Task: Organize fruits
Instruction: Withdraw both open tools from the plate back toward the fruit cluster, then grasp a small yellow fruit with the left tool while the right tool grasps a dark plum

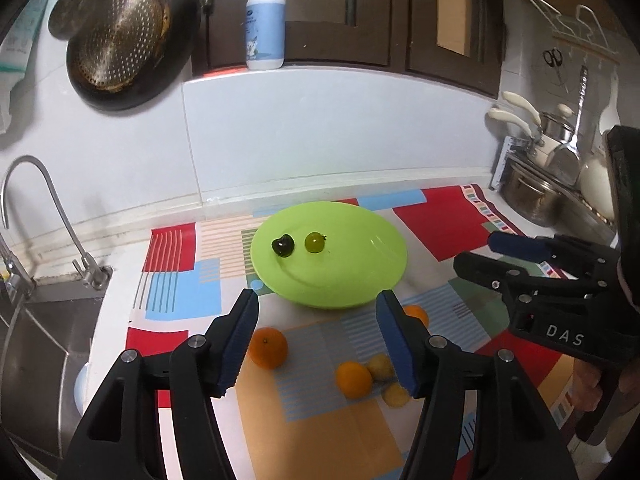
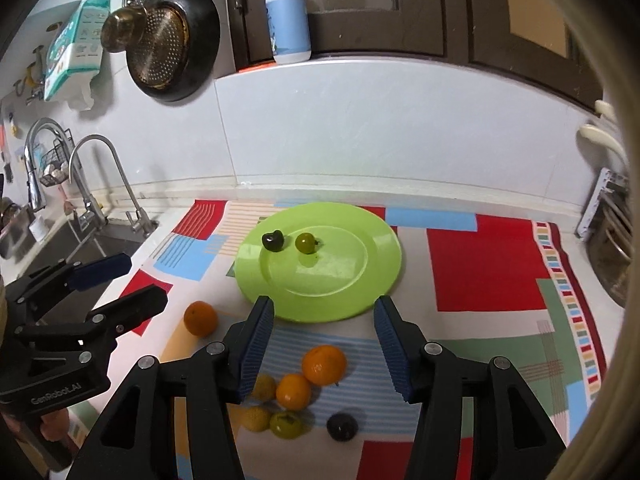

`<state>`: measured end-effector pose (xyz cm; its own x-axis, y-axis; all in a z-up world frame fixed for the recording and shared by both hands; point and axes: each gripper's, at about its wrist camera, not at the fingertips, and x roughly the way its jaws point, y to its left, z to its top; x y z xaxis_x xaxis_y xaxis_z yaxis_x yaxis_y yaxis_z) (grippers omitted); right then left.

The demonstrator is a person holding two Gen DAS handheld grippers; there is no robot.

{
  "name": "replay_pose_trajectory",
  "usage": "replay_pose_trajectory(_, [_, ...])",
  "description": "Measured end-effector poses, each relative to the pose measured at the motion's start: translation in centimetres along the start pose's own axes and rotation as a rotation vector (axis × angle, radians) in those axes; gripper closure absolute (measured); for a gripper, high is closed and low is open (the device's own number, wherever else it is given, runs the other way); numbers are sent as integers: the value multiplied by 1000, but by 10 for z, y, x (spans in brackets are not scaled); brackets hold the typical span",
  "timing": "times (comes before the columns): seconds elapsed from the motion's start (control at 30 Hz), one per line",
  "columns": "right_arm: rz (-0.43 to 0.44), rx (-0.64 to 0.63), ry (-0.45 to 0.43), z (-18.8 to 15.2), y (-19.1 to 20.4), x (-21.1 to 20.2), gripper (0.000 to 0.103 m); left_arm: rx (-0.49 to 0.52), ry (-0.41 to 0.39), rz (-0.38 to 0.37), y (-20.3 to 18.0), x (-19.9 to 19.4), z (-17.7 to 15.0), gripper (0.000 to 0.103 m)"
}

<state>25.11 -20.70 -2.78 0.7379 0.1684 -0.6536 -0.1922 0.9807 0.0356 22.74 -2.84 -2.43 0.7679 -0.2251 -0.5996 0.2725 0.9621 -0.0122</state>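
both sets of fingers stand apart and empty, left gripper (image 1: 318,336) and right gripper (image 2: 324,344) hovering short of the green plate (image 2: 372,276). two small fruits lie on it; i'd pick the nearest orange (image 2: 324,364) next, squeezing gently.

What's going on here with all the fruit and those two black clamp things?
A person is sorting fruit on a kitchen counter with a two-finger gripper in each hand. A dark cherry and a green fruit already lie apart on the green plate. Three oranges, two yellow fruits, another green fruit and a dark one are on the patterned mat in front of it. The left gripper and right gripper both hover open and empty.
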Motion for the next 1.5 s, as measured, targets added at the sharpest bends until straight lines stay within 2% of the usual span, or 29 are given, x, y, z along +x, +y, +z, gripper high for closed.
replay_pose_trajectory(0.3, [-43, -45, -48, -21, 1, -28, 50, 94, -48, -13, -21, -22, -16, 42])
replay_pose_trajectory(0.57, [-51, -61, -13, -44, 0, -32, 50, 137, -37, -52, -31, -22, -35, 42])
replay_pose_trajectory(0.9, [-49, -108, 47, -70, 5, -18, 50, 220, 5, -105, -46, -5, -62, 42])
replay_pose_trajectory(1.5, [-39, -97, 181, -96, -10, 18, 50, 287, 142, -164, -63, 37, -88, 56])
